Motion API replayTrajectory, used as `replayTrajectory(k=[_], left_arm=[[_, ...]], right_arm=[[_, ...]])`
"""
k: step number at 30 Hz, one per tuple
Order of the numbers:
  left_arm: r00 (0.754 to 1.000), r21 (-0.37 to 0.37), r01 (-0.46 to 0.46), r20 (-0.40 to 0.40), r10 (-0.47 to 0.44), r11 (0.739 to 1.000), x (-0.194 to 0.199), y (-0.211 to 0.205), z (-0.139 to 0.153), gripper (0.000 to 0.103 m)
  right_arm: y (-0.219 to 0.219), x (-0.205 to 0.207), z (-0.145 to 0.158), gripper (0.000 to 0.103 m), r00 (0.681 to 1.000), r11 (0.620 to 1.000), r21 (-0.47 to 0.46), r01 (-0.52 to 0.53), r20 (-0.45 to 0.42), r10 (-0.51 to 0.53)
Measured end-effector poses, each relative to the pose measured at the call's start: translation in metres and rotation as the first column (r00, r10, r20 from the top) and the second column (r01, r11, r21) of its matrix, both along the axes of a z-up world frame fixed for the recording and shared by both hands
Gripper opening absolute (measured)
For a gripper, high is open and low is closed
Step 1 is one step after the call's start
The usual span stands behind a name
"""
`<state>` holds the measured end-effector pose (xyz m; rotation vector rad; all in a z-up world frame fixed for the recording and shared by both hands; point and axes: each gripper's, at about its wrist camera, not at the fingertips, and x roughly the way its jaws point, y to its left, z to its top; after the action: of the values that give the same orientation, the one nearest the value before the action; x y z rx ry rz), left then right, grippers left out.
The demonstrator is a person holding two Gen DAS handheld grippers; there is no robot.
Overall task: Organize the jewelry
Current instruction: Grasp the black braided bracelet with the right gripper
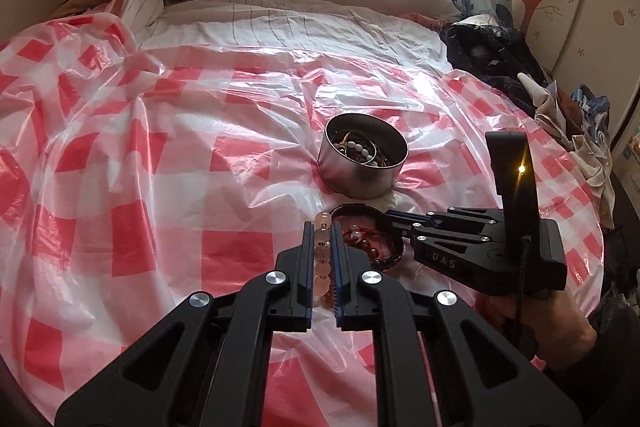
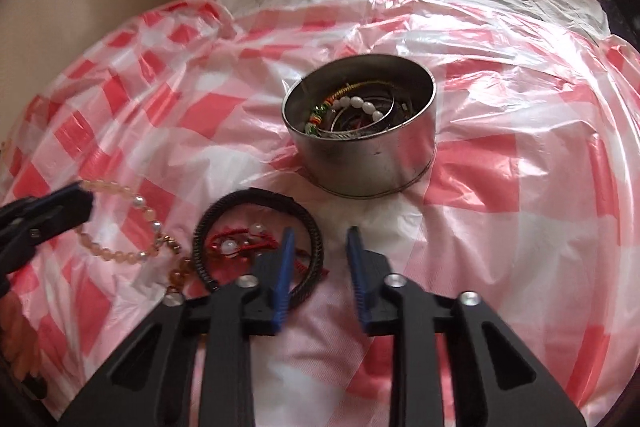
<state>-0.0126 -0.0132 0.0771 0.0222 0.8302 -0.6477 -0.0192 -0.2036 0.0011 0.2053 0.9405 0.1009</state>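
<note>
Already the pale pink bead bracelet (image 1: 322, 247) sits clamped between the pads of the left tool (image 1: 322, 233), which is nearly shut on it, the strand running lengthwise along the fingers; from the right wrist view the loop (image 2: 120, 219) trails out toward 3 o'clock from that tool's tip (image 2: 76, 201), partly lifted and partly draped on the plastic. Its beads are round, translucent and peach-tinted, with a few pearly ones and a small brass-coloured fitting. The metal tin (image 1: 362, 159), round, open-topped and already holding white beads, bangles and cords, lies at about 12 to 1 o'clock from the left tool, near but apart, so I judge the coming move to be a short carry forward and slightly right over the rim. Just beside the held bracelet, at 3 o'clock, lie a black coiled band (image 2: 256, 247) and a red cord bracelet (image 2: 236, 245) inside it. The right tool (image 2: 320, 247) shows its blue pads with a gap and nothing pinched in its own blurred view, while in the left view its tip seems to meet the black band; whether it grips I cannot tell. Everything rests on a red-and-white checked plastic sheet (image 1: 160, 187) spread over the bed.
</note>
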Motion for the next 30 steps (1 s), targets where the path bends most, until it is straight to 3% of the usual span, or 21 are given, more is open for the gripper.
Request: replayTrajectory(k=[1, 4, 8, 12, 18, 21, 24, 26, 30], left_arm=[[1.000, -0.004, -0.003, 0.000, 0.003, 1.000, 0.000, 0.001, 0.001, 0.007], [1.000, -0.022, -0.007, -0.004, 0.007, 1.000, 0.001, 0.005, 0.003, 0.007], [0.999, -0.079, 0.021, -0.025, -0.023, 0.997, -0.002, 0.007, 0.007, 0.007], [0.994, -0.144, 0.053, -0.084, -0.066, 0.988, -0.004, 0.006, 0.001, 0.007], [0.985, -0.016, -0.020, -0.171, 0.017, 1.000, 0.009, 0.016, -0.034, 0.007], [0.981, 0.001, -0.036, -0.190, 0.035, 0.999, 0.010, 0.025, -0.043, 0.007], [0.982, 0.005, -0.036, -0.183, 0.036, 0.999, 0.010, 0.029, -0.044, 0.008], [0.984, 0.015, -0.038, -0.174, 0.040, 0.999, 0.010, 0.028, -0.043, 0.015], [0.990, 0.083, -0.036, -0.132, 0.046, 0.996, 0.010, 0.016, -0.047, 0.026]], right_arm=[[0.001, 0.002, -0.002, 0.008, 1.000, 1.000, -0.005, -0.010, -0.006, 0.010], [-0.001, -0.006, 0.003, 0.008, 1.000, 1.000, 0.005, -0.011, 0.013, 0.011], [-0.016, -0.038, 0.022, 0.008, 0.997, 0.994, 0.108, 0.033, 0.072, -0.040], [-0.028, -0.076, 0.034, 0.008, 0.993, 0.991, 0.113, 0.067, 0.088, -0.077], [-0.039, -0.088, 0.010, 0.012, 0.994, 0.994, 0.040, 0.106, -0.006, -0.106], [-0.040, -0.093, 0.013, 0.036, 0.992, 0.992, 0.048, 0.117, 0.034, -0.119], [-0.039, -0.095, 0.013, 0.037, 0.992, 0.992, 0.052, 0.116, 0.045, -0.118], [-0.038, -0.094, 0.011, 0.037, 0.992, 0.992, 0.039, 0.119, 0.041, -0.120], [-0.025, -0.090, 0.004, 0.037, 0.994, 0.993, -0.055, 0.105, 0.037, -0.103]])
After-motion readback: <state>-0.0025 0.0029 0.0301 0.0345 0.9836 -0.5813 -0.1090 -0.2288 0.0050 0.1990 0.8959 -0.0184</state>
